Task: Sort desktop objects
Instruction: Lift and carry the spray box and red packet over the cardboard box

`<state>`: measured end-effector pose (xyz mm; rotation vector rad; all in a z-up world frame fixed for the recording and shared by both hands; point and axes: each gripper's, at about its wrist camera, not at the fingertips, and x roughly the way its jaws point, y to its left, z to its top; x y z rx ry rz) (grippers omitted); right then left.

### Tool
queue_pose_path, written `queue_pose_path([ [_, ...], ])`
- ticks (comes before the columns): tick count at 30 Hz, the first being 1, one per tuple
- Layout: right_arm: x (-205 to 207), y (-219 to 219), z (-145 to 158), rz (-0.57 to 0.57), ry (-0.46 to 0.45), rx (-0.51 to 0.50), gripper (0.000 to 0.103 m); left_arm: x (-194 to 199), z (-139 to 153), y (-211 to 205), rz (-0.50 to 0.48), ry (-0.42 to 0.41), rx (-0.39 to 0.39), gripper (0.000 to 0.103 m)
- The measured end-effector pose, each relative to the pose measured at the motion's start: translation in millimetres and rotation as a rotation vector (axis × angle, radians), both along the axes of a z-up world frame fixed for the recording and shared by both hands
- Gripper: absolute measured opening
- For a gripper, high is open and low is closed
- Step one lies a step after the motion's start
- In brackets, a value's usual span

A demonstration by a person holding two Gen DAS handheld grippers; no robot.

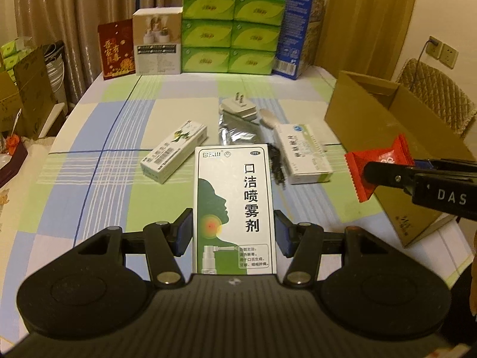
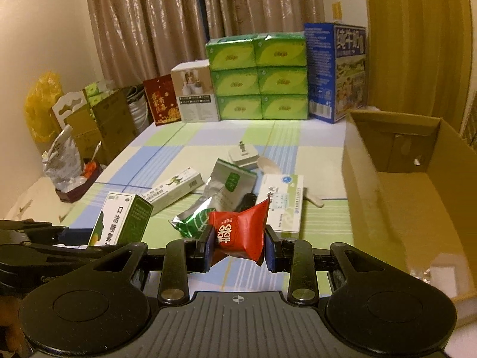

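Note:
My left gripper (image 1: 233, 232) is shut on a white and green mouth spray box (image 1: 234, 208), held upright above the table; the same spray box (image 2: 120, 223) shows at the lower left of the right wrist view. My right gripper (image 2: 238, 249) is shut on a red snack packet (image 2: 240, 234), lifted just left of the open cardboard box (image 2: 411, 197). The red packet (image 1: 377, 168) appears at the right of the left wrist view. On the checked tablecloth (image 1: 119, 137) lie a long white carton (image 1: 174, 155), a white medicine box (image 1: 304, 152), a silver pouch (image 1: 235, 131), a white plug adapter (image 1: 238, 107) and a green packet (image 2: 193, 219).
Stacked green tissue packs (image 1: 231, 31), a blue carton (image 1: 298, 32), a white appliance box (image 1: 158, 43) and a red card (image 1: 117, 49) line the table's far edge. Cardboard boxes (image 2: 98, 125) and bags stand left of the table. A wicker chair (image 1: 435, 95) sits behind the open box.

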<state>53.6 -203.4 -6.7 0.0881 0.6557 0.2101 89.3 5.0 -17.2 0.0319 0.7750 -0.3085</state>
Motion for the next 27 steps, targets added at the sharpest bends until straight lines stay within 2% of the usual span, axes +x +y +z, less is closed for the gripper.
queue_pose_path([
  [13,-44.0,-49.3,45.4,-0.077,-0.08,0.016,0.03,-34.8,45.9,-49.5,-0.064,-0.055,-0.047,0.051],
  [27,-80.4,-133.2,78.5,-0.2,-0.139,-0.019,0.03,-58.6,80.8,-130.2,-0.188,-0.101,-0.057,0.051],
])
